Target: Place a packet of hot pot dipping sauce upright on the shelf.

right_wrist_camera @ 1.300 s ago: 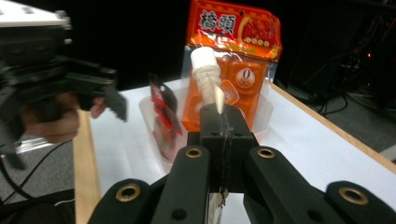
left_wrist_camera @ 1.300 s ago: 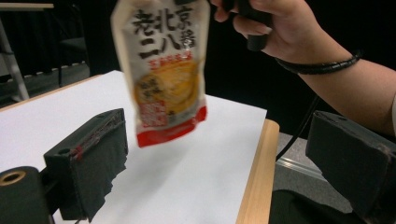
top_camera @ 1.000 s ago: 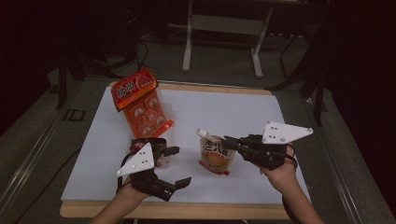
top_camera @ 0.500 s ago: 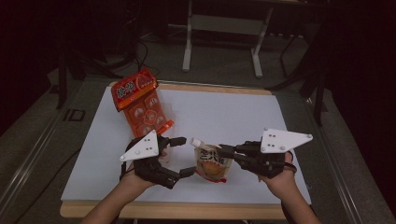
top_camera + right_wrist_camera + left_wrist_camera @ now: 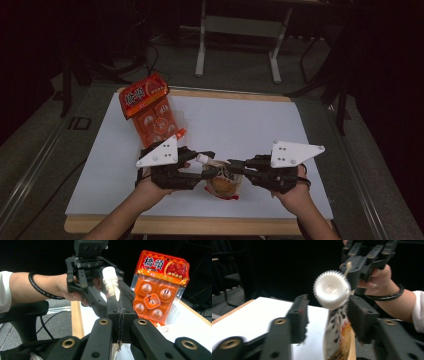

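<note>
Pouch [image 5: 224,182] sits near the front edge of the table [image 5: 250,120], between my grippers. My right gripper [image 5: 235,166] is clamped on its top, below the white cap [image 5: 331,288]. My left gripper [image 5: 207,164] has just been closing around the cap, with gaps at the pads. Behind is open white table; an orange pack [image 5: 158,287] reads "橋頭".

Left hand-held gripper [image 5: 207,164] points right, its jaws just closing but still apart; right hand-held gripper [image 5: 235,167] faces it, jaws clamped together.
</note>
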Demonstrator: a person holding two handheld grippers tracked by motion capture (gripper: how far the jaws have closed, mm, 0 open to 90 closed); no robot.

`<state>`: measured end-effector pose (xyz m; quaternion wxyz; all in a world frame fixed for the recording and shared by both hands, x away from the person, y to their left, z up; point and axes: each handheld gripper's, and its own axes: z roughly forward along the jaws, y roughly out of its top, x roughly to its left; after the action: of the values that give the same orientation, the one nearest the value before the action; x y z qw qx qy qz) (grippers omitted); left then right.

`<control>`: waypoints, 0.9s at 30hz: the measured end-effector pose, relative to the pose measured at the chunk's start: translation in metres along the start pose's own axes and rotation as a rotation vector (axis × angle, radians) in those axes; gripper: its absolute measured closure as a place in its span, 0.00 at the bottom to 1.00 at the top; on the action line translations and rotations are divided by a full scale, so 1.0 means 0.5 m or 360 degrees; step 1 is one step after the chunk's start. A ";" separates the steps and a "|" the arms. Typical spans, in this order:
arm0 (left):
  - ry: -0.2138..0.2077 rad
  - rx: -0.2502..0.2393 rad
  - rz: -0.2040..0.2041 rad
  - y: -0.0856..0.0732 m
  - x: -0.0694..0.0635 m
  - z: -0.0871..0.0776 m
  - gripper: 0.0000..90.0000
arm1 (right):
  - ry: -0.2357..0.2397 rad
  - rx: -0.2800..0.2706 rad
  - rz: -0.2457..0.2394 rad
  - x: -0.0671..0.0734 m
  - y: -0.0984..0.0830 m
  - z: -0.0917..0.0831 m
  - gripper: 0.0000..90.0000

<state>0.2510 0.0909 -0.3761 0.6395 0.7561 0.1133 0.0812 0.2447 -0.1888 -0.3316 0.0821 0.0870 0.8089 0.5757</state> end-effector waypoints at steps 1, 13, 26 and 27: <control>-0.0020 0.0004 -0.0004 0.000 0.001 0.000 0.68 | 0.0001 -0.0002 0.0008 -0.001 -0.001 0.000 0.99; -0.0094 0.0071 -0.0004 0.006 0.007 0.006 0.93 | 0.0027 -0.0018 0.0061 -0.012 -0.008 -0.003 0.99; -0.0056 0.0072 0.0099 0.030 0.009 0.007 0.99 | -0.0007 -0.0079 0.0095 -0.023 -0.004 -0.015 0.70; -0.0042 0.0074 0.0093 0.033 0.012 0.007 0.99 | -0.0017 -0.0088 0.0102 -0.025 -0.004 -0.016 0.64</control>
<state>0.2587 0.0867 -0.3606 0.6205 0.7748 0.0844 0.0872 0.2549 -0.1999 -0.3303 0.0704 0.1136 0.7889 0.5998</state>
